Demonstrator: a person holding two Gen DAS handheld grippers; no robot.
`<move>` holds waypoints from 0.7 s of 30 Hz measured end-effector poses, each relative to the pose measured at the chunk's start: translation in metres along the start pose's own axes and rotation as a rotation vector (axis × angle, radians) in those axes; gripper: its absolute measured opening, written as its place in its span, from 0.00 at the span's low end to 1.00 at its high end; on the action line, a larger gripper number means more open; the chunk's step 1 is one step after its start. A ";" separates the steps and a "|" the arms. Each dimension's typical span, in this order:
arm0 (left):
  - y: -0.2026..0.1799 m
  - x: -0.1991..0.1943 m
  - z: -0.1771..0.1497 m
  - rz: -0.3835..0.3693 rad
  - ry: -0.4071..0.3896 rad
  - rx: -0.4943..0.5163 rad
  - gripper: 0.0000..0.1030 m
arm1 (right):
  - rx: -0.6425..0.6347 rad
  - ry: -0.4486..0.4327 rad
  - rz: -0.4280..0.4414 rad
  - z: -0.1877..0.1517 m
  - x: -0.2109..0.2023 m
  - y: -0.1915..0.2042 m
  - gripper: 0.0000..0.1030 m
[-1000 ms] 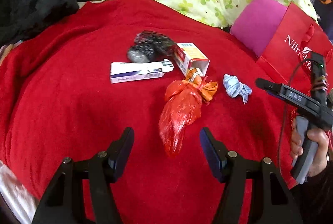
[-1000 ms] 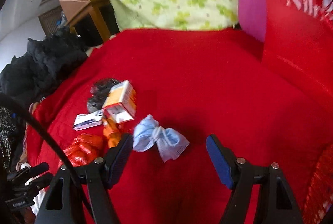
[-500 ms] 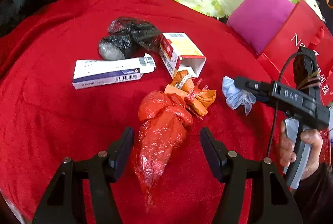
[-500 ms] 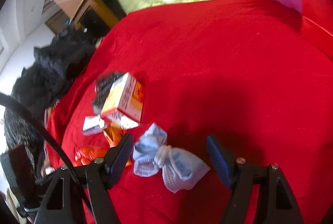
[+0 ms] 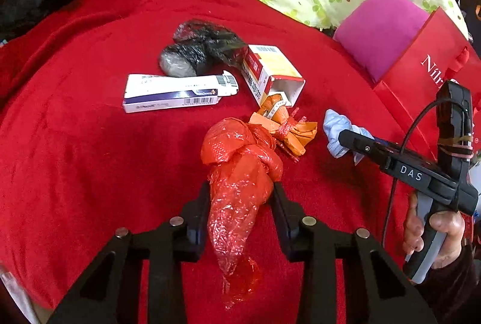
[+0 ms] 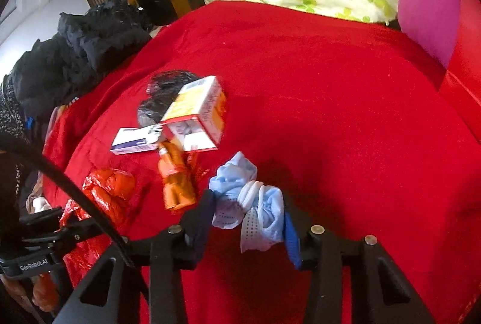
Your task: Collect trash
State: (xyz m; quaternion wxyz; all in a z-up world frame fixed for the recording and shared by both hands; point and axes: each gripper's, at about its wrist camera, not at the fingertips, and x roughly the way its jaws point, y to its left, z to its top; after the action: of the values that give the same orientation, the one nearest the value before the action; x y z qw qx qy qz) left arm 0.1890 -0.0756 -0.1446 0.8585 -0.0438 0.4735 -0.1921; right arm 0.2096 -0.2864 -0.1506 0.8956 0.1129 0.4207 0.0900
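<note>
Crumpled red plastic bag and knotted blue mask lie apart.

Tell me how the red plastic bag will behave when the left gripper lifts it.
The red bag looks thin and crinkled, so it will probably sag and feel light. Its loose tail trails below the left gripper and may drag. The glossy film could slip between the fingers.

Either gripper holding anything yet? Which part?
Left gripper pinches the red plastic bag mid-body. Right gripper clamps the blue face mask across its bunched middle.
</note>
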 end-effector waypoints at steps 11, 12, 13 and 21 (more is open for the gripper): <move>-0.027 -0.078 -0.007 0.099 -0.148 0.073 0.38 | -0.013 -0.210 -0.019 -0.015 -0.090 0.019 0.43; -0.030 -0.084 -0.008 0.107 -0.162 0.082 0.38 | -0.017 -0.232 -0.023 -0.018 -0.100 0.021 0.43; -0.034 -0.090 -0.008 0.117 -0.176 0.091 0.38 | -0.023 -0.255 -0.025 -0.021 -0.109 0.023 0.43; -0.064 -0.141 -0.016 0.175 -0.296 0.173 0.38 | -0.025 -0.371 -0.023 -0.053 -0.162 0.032 0.43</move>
State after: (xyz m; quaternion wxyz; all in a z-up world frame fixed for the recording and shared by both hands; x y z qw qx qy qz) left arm 0.0899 -0.0809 -0.0250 0.9327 0.0436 0.3258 -0.1482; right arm 0.0641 -0.2903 -0.0560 0.9601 0.1114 0.2486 0.0628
